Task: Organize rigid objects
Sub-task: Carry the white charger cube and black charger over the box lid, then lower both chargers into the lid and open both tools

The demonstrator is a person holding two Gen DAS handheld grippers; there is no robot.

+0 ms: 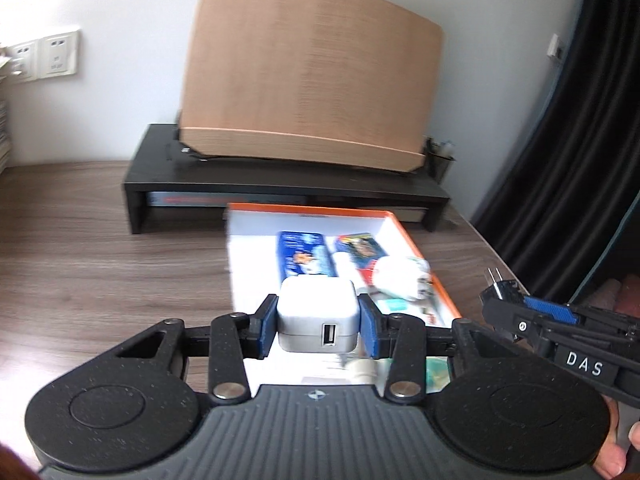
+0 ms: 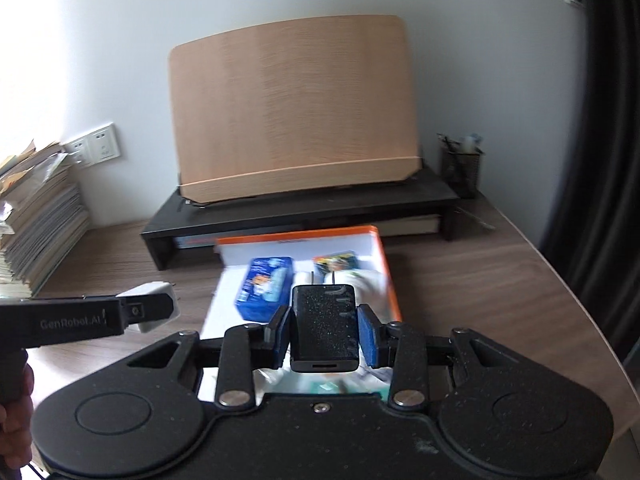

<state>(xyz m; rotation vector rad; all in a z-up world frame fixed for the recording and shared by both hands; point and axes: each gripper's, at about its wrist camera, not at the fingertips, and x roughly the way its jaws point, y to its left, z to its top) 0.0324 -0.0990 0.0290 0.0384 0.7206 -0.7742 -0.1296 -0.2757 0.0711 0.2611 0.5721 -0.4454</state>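
My left gripper [image 1: 318,320] is shut on a white USB charger cube [image 1: 318,316] and holds it above the near end of an orange-rimmed white box [image 1: 404,232]. My right gripper [image 2: 324,330] is shut on a black USB charger [image 2: 324,324], prongs pointing forward, over the same box [image 2: 380,264]. The box holds a blue packet [image 1: 304,258], a colourful packet [image 1: 360,246] and a white round adapter [image 1: 402,276]. The right gripper with the black charger [image 1: 502,294] shows at the right of the left wrist view. The left gripper with the white charger [image 2: 154,306] shows at the left of the right wrist view.
A black monitor riser [image 2: 304,208] carries a tilted wooden board [image 2: 296,108] behind the box. A mesh pen cup [image 2: 460,168] stands at its right end. A stack of books and papers [image 2: 36,216] lies at the left by the wall sockets [image 2: 94,148]. Wooden desk [image 1: 100,248]; dark curtain [image 1: 580,120] at right.
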